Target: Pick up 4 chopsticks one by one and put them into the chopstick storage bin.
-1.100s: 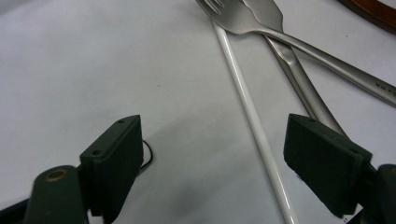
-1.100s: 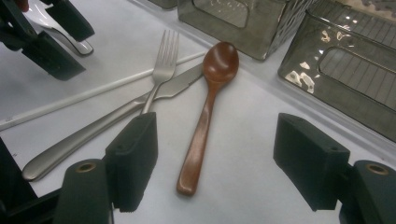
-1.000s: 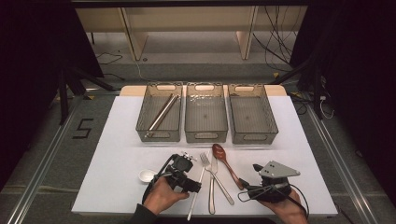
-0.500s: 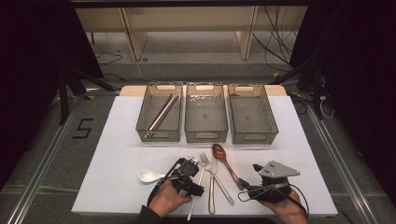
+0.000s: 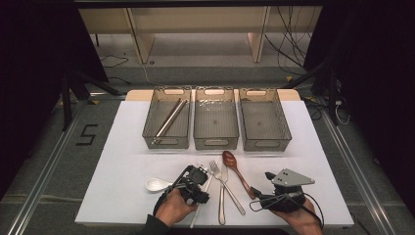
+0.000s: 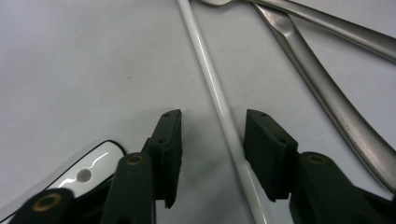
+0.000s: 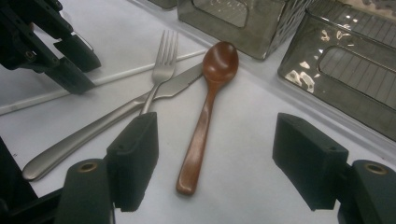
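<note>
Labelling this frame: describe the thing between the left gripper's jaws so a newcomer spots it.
On the white table, in front of the three grey bins, cutlery lies fanned. At its left edge is a white chopstick: thinner than the fork and knife beside it, the only straight white rod.

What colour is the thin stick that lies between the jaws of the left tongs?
White and glossy; the thin stick shows best in the left gripper view.
</note>
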